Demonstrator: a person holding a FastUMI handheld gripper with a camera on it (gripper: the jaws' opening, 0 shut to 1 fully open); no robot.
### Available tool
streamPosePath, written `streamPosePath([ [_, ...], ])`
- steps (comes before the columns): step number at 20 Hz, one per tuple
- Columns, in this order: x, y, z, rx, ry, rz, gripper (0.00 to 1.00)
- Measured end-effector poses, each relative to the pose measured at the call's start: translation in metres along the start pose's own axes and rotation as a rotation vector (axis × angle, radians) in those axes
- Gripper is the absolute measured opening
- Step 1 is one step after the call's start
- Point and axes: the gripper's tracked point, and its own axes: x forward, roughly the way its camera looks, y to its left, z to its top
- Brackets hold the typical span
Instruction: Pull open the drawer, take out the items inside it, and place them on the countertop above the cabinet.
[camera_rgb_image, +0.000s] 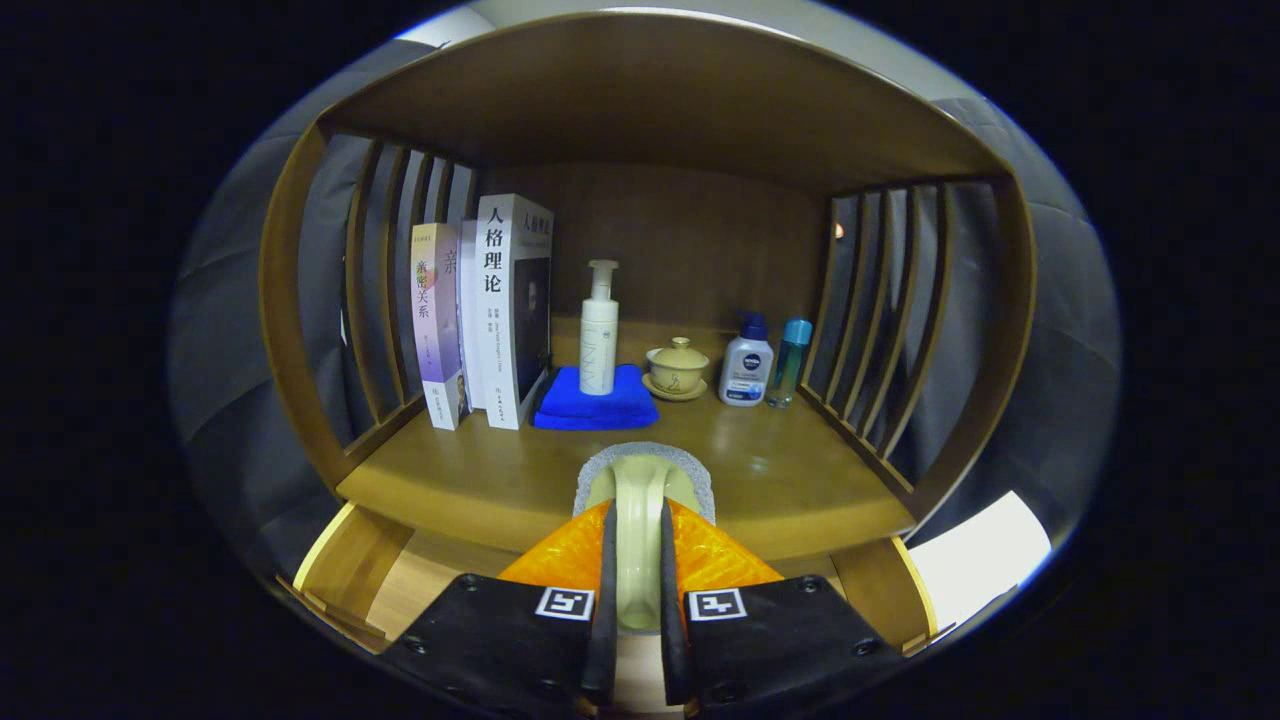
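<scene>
My gripper (638, 530) is shut on a cream-handled brush with a grey pad at its head (640, 480). The handle runs between both fingers and the head sticks out ahead of them. The brush head hangs over the front edge of the wooden countertop (480, 470); I cannot tell whether it touches the wood. Below the fingers the drawer (350, 570) stands pulled open, its light wood floor showing on either side of them. My fingers hide the rest of the drawer's inside.
At the back of the countertop stand books (480, 310), a white pump bottle (600, 330) on a folded blue cloth (595, 408), a lidded cup on a saucer (678, 368), a white bottle (747, 372) and a small blue bottle (790, 362). Slatted wooden sides (870, 330) and a top board enclose the shelf.
</scene>
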Motion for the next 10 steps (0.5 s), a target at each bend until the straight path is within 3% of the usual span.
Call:
streamPosePath([
  [4, 0.033, 0.012, 0.002, -0.016, 0.059, 0.036, 0.20],
  [10, 0.061, -0.009, 0.011, 0.020, 0.065, 0.007, 0.20],
])
